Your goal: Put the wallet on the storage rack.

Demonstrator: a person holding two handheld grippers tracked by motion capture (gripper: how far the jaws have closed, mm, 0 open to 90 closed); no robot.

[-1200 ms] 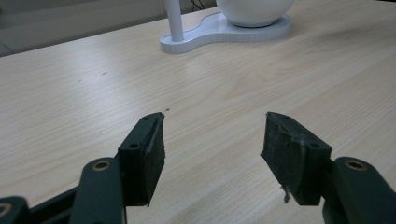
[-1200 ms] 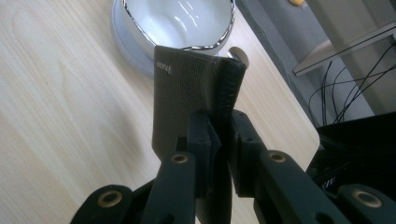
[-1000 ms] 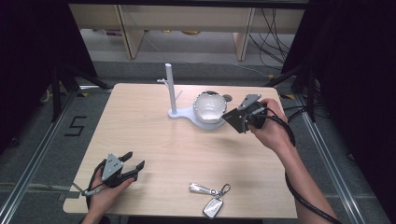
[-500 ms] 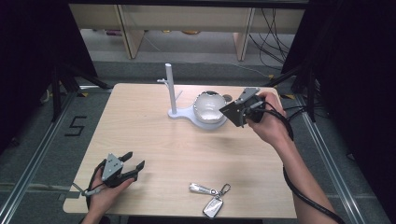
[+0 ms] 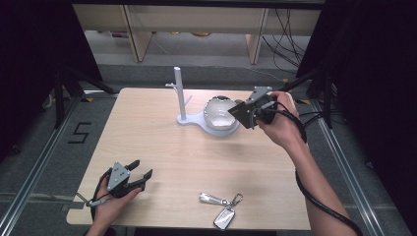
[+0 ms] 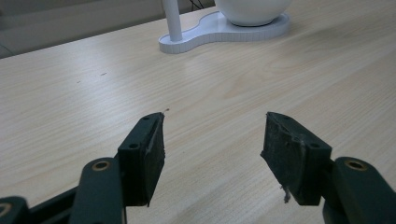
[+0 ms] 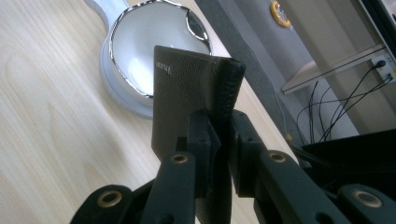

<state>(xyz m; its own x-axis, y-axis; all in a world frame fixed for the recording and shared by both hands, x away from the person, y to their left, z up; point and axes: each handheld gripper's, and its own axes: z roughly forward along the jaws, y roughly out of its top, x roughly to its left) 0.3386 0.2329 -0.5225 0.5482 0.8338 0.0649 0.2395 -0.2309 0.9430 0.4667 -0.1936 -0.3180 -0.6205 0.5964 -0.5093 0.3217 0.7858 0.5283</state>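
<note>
Item: dark leather wallet [image 7: 189, 98], clamped edge-on in right gripper [image 5: 244, 113]. Held upright just above and beside the bowl [image 5: 220, 112], presumably for lowering into it; judged mid-carry, not yet released.

Right fingers [image 7: 201, 140]: closed narrow on the wallet's lower end, one pad on each face, spine to the right of the pads, free end projecting past the tips toward the bowl's chrome rim. Grip looks firm; no gap at the pads.

Bowl: white, shiny inside, seated on the round end of a white stand [image 5: 189, 121] with an upright post [image 5: 178, 91]. Directly ahead of the right fingertips, close below the wallet's free end.

Left gripper [image 5: 135, 173]: resting low on the table [image 5: 147, 128], apparently parked while the right one works. Left fingers [image 6: 144, 149] spread wide, nothing between them, nothing touched but bare wood below. Stand and bowl well ahead of these tips.

Keys with fob [image 5: 223, 209]: flat on the table, well apart from both pairs of fingers, to the right of the left ones.
</note>
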